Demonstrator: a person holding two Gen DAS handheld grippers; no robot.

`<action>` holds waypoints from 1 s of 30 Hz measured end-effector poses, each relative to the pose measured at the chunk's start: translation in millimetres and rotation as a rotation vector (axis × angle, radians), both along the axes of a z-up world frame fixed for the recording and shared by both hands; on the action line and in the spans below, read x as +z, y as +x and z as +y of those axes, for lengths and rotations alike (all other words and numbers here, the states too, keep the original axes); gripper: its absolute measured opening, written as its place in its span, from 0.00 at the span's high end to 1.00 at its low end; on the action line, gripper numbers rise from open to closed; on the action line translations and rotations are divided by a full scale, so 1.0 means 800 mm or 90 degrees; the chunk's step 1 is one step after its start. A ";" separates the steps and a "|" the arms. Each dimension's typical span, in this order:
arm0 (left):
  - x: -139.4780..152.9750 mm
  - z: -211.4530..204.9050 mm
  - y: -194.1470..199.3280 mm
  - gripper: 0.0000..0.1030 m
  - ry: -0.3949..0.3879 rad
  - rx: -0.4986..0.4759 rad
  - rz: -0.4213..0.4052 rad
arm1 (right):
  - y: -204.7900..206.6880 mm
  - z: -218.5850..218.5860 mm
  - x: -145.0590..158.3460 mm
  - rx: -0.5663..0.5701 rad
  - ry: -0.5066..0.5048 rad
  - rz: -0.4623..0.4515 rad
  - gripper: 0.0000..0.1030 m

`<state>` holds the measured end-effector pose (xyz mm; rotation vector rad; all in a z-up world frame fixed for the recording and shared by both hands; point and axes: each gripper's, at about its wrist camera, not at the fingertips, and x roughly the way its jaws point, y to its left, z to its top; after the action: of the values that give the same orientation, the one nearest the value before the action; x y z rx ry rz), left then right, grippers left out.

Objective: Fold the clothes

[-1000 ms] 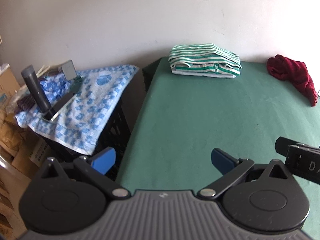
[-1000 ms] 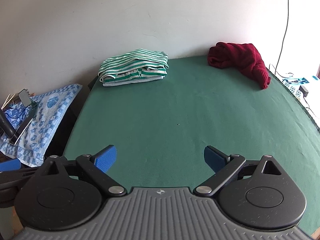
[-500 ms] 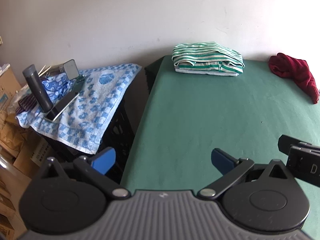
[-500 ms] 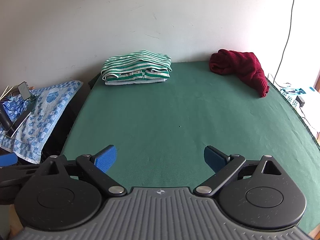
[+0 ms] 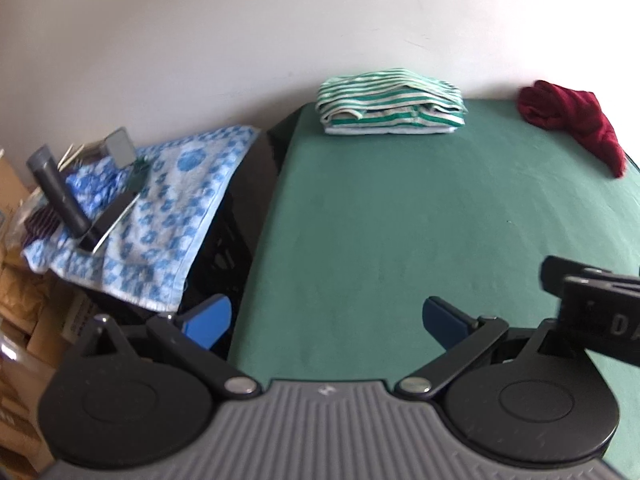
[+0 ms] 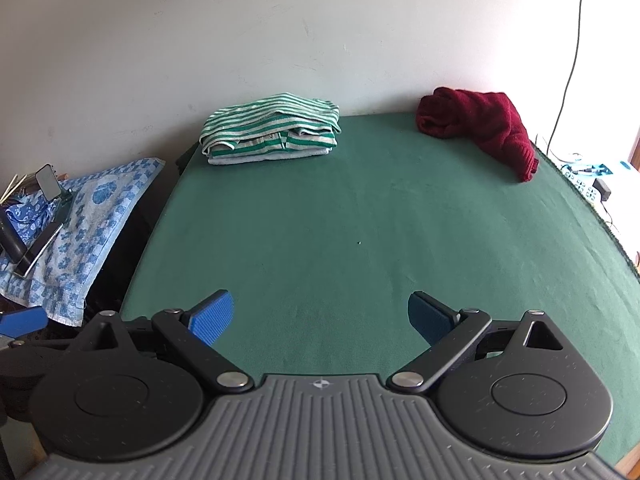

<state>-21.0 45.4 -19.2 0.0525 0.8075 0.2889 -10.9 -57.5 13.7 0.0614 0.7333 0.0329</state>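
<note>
The left gripper (image 5: 326, 318) and the right gripper (image 6: 320, 316) are held wide apart, with nothing between their blue fingers (image 6: 212, 316). A striped shirt (image 6: 272, 130) is seen folded at the far edge of the green table (image 6: 360, 240), by the wall. A red garment (image 6: 480, 128) is left bunched up at the far right corner.

Left gripper (image 5: 326, 320): jaws spread wide, blue pads (image 5: 210, 320) apart, nothing between them; held level, pointing toward the far side.
Right gripper (image 6: 318, 316): jaws equally wide, blue pads (image 6: 212, 316) empty, level; its black body edges into the left wrist view at near right.
</note>
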 end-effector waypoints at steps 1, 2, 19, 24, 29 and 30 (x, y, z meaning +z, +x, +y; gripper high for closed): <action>0.000 -0.005 -0.001 0.01 0.009 -0.003 -0.004 | 0.000 -0.002 0.000 -0.002 0.001 0.001 0.06; 0.000 -0.009 -0.001 0.01 0.015 -0.006 -0.007 | 0.000 -0.003 -0.001 -0.005 0.003 0.002 0.06; -0.004 0.027 0.030 0.01 0.004 0.048 -0.007 | 0.033 -0.001 -0.003 0.003 -0.040 -0.003 0.06; 0.020 0.037 0.036 0.01 0.005 0.047 -0.055 | 0.044 0.007 0.002 0.015 -0.056 -0.019 0.06; 0.035 0.042 0.031 0.01 0.026 0.046 -0.118 | 0.046 0.019 0.012 0.029 -0.061 -0.056 0.06; 0.036 0.043 0.032 0.01 0.026 0.045 -0.125 | 0.048 0.020 0.012 0.033 -0.064 -0.060 0.06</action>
<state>4.7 79.8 9.7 0.0339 0.6088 0.3718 27.5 -41.3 23.5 -0.0541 0.6411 0.0482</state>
